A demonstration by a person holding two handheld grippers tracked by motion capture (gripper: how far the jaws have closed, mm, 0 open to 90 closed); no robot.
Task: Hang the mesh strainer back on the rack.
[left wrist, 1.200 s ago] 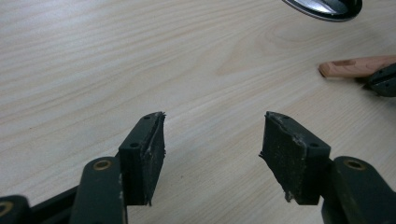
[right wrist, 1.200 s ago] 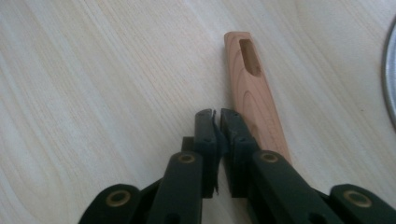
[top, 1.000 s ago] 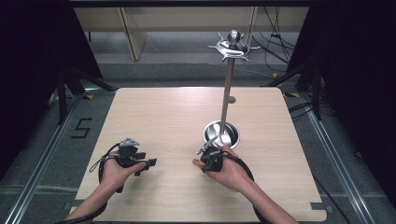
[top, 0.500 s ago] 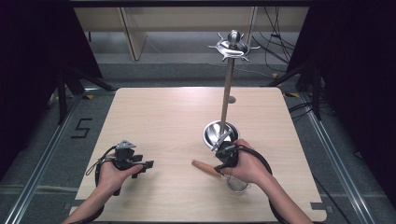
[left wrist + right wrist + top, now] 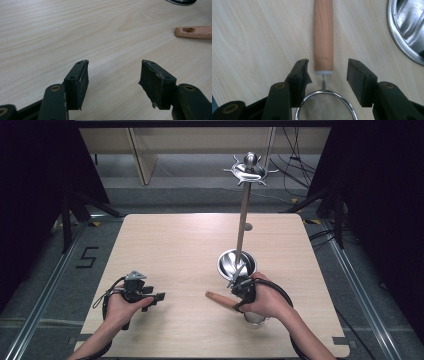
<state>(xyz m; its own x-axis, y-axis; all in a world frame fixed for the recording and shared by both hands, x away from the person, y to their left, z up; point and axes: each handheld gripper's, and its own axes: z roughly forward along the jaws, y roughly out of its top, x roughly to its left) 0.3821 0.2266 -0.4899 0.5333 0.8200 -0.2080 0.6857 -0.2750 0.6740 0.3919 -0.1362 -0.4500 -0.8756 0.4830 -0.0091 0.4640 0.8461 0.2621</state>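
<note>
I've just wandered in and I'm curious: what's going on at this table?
A person holds a gripper in each hand at a wooden table. The right gripper has just been opening and its jaws now stand apart around a small strainer with a wooden handle, lying flat beside a metal bowl; the pads don't press on it. The left gripper rests open, nothing between its jaws.

Light-wood strainer handle (image 5: 323,35), black tongs (image 5: 327,72)

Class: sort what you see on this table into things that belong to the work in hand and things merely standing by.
In the work: strainer, right hand-held gripper, whose jaws have just been opening around its handle.
Standing by: metal bowl, hook stand, left hand-held gripper.
</note>
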